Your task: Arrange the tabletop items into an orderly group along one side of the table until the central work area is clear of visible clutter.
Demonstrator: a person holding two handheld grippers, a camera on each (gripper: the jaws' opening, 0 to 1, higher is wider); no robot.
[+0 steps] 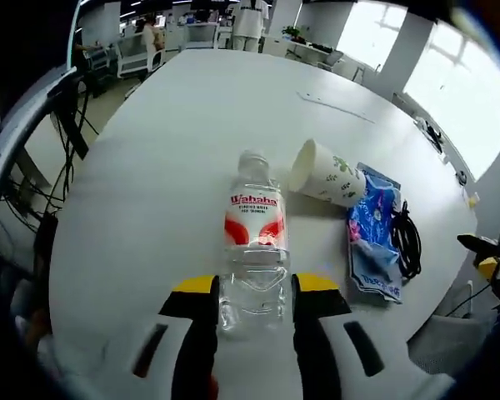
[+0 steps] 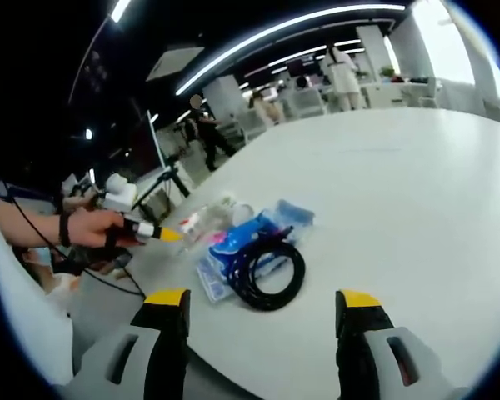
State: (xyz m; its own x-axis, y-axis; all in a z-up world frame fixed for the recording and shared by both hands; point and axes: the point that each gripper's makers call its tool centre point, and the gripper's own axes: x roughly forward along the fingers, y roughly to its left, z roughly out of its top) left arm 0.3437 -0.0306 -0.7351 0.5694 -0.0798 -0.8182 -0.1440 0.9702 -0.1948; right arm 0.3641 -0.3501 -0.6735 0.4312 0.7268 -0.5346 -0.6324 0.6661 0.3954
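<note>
Setting: a large white table (image 1: 175, 167) in a bright open office, with windows along one side and people standing in the far background.
Left gripper (image 1: 252, 304): seen in the left gripper view, its two black jaws with yellow tips rise on either side of a clear water bottle (image 1: 253, 250) and pinch its lower body between them. In the right gripper view this same gripper (image 2: 154, 232) comes in from the left, held by a person's hand (image 2: 90, 227) with a dark wristband.
Water bottle: clear plastic, white cap, red and white "Wahaha" label. It lies lengthwise between the left jaws, cap pointing away from the camera.
Paper cup (image 1: 327, 175): white with a green leaf print, tipped on its side just beyond and to the right of the bottle, its open mouth facing the bottle's cap end.
Blue packet (image 1: 373, 233): a flat blue printed pouch lying next to the cup, near the table's edge.
Black cable (image 1: 406, 237): a coiled loop resting on the packet's outer side; in the right gripper view the coil (image 2: 269, 271) lies partly over the packet (image 2: 237, 246).
Right gripper (image 2: 264, 312): jaws spread wide apart, holding nothing, hovering above the table edge with the cable coil and packet just ahead of them.
</note>
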